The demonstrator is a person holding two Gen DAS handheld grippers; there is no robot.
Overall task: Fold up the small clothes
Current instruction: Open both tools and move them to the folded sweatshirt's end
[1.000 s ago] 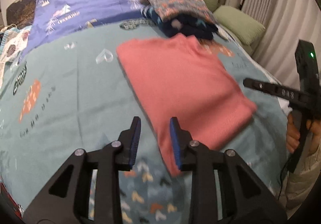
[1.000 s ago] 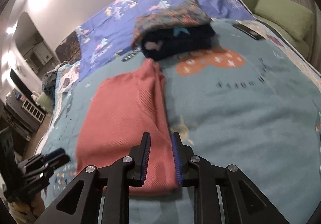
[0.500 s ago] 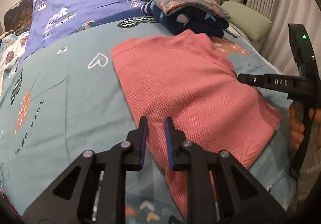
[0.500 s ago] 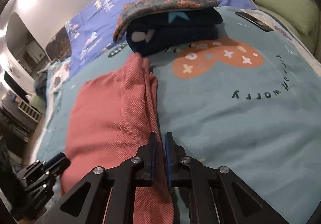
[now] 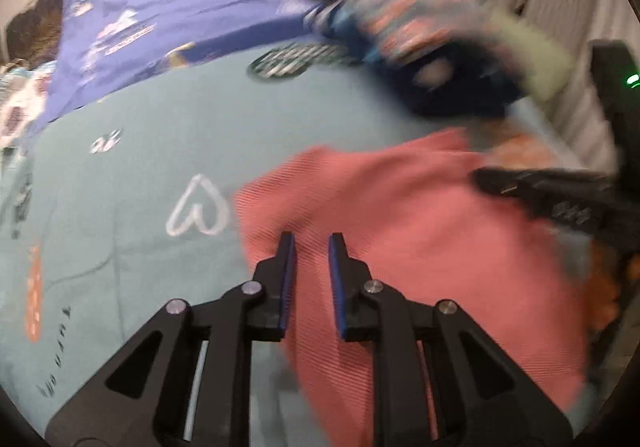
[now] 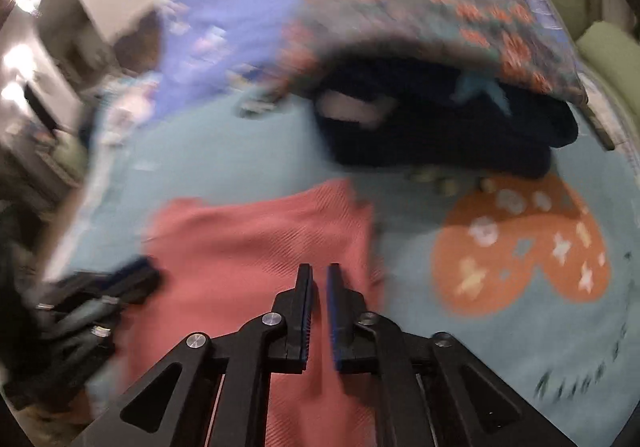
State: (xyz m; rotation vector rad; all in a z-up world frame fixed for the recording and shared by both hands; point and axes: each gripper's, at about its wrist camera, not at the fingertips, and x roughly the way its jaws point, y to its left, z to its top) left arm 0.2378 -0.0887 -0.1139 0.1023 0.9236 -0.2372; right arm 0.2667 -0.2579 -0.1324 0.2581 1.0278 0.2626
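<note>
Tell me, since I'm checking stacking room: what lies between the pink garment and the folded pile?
Only a bare strip of teal blanket separates the pink garment from the folded pile, clearest in the right wrist view.

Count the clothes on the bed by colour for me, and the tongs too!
Pink clothes: 1, the pink top
Dark blue clothes: 1, the navy one in the stack
Flowery clothes: 1, the floral one on top
Tongs: 2, left tongs, right tongs
Total: 5

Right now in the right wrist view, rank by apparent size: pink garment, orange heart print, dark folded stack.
1. pink garment, though nearest the camera
2. dark folded stack
3. orange heart print

Stack and heart look close; blur makes that order unsure.
</note>
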